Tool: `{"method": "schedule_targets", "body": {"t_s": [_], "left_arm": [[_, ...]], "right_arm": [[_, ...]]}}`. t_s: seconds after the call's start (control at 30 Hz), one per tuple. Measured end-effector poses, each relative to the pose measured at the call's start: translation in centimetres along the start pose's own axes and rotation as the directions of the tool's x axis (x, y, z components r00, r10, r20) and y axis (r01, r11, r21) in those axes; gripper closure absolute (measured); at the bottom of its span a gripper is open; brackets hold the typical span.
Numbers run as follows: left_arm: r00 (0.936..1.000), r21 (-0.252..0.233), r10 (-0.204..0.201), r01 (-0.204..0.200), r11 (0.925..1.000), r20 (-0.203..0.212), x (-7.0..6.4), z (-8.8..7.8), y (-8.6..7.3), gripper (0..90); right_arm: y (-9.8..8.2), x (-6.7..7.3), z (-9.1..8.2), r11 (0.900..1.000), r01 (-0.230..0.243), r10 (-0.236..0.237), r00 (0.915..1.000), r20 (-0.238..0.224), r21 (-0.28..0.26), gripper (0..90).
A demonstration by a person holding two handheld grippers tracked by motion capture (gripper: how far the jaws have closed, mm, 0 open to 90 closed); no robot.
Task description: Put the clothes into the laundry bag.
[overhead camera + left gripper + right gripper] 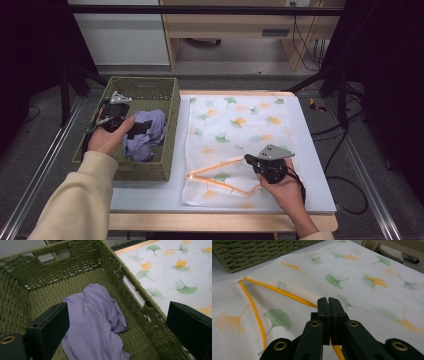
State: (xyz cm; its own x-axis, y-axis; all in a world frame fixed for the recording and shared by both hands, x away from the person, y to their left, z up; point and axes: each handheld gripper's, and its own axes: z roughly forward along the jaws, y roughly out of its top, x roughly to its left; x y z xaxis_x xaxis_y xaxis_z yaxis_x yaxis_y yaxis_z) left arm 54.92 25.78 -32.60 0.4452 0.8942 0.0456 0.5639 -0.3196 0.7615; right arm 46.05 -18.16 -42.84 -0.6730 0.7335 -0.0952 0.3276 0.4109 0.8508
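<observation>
Lilac cloth (pixel 95 320) cut off below

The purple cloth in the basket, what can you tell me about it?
The purple cloth is soft, plain lilac fabric, crumpled into a loose, wrinkly heap. It lies on the bottom of the green woven basket, towards its near end and the wall beside the leaf-printed bag. The left claw hangs open over it, one finger on each side, not pinching it yet.

Even, soft overhead light keeps the pale rectangular surface (pixel 320 165) bright, while the room's sides sink into near black. Shadows are faint and there is no glare. The high view is slightly soft; in both gripper views the near black jaws blur.
</observation>
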Motion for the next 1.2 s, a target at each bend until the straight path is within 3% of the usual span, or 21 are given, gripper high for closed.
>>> {"method": "schedule_targets", "body": {"t_s": [0.23,0.27,0.43,0.67,0.9,1.0,1.2], "left_arm": [[0.9992,0.053,-0.041,0.041,0.9978,0.002,2.6,3.8,-0.3,5.1],[0.9988,0.078,-0.049,0.048,0.9958,0.001,3.3,4.8,-0.4,5.2],[0.9983,0.085,-0.057,0.058,0.9947,-0.008,4.5,6.3,-0.6,5.7],[0.9974,0.087,-0.072,0.071,0.9937,0.007,4.7,7.2,-0.7,5.5],[0.9972,0.111,-0.074,0.075,0.9910,-0.014,4.7,7.9,-1.2,5.1],[0.9966,0.152,-0.081,0.082,0.9850,-0.010,4.7,8.9,-1.8,4.8],[0.9948,0.165,-0.101,0.102,0.9810,-0.014,4.7,9.7,-2.0,4.6]], "right_arm": [[-0.2,-0.2,0.0,1.000,-0.011,0.011,0.9999,0.002,0.006,89.0],[-0.2,-0.2,0.1,1.000,-0.009,0.009,1.0000,0.003,0.011,89.0],[-0.2,0.1,0.4,1.000,0.003,-0.003,1.0000,0.005,0.021,89.0],[-0.2,0.1,0.3,1.000,0.002,-0.002,1.0000,0.001,0.017,89.0],[-0.3,0.0,0.3,1.000,0.001,-0.001,1.0000,-0.001,0.018,89.0],[-0.3,0.0,0.3,1.000,-0.001,0.001,1.0000,-0.004,0.024,89.0],[-0.3,-0.1,0.3,1.000,-0.004,0.004,1.0000,-0.005,0.022,89.0]]}}
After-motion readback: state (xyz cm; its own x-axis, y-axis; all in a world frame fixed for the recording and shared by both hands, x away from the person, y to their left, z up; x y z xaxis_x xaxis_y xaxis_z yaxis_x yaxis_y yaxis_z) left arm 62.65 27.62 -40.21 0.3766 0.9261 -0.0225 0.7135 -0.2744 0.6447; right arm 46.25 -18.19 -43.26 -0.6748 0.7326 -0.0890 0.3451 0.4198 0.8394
